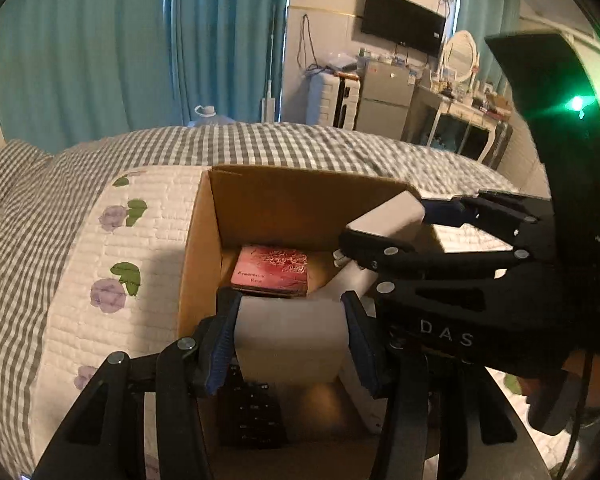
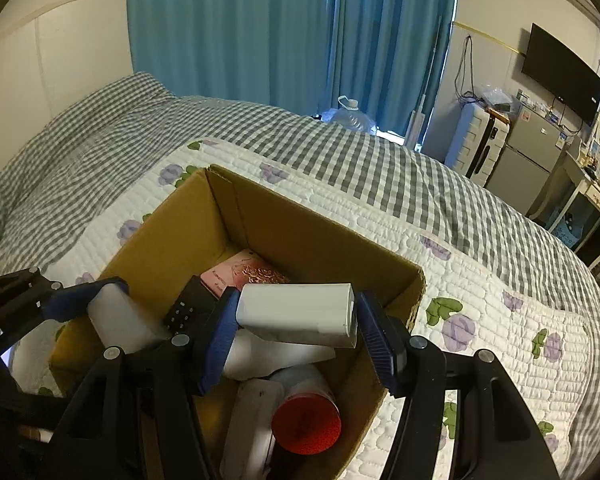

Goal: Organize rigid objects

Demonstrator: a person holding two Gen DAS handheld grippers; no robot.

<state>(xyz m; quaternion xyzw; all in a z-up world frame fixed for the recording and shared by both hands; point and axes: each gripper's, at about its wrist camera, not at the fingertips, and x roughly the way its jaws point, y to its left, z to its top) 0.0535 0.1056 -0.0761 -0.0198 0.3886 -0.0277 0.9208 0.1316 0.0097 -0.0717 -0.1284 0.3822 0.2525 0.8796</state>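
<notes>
Over a cardboard box (image 2: 312, 240) on the bed (image 2: 480, 280), the left gripper (image 1: 290, 338) and right gripper (image 2: 300, 328) each clamp a white block (image 1: 288, 336), (image 2: 300, 312). A pink book (image 2: 240, 276), remote (image 2: 184, 312) and red-capped jar (image 2: 306, 420) already lie inside, crowding the floor; both blocks seemingly await release.

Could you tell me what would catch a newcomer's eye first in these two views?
Probably the open cardboard box on the quilted floral bedspread, already holding a pink booklet and a red-capped container. Above it, each gripper grips a white block: the left gripper holds one, and the right gripper holds another, both over the box.
</notes>
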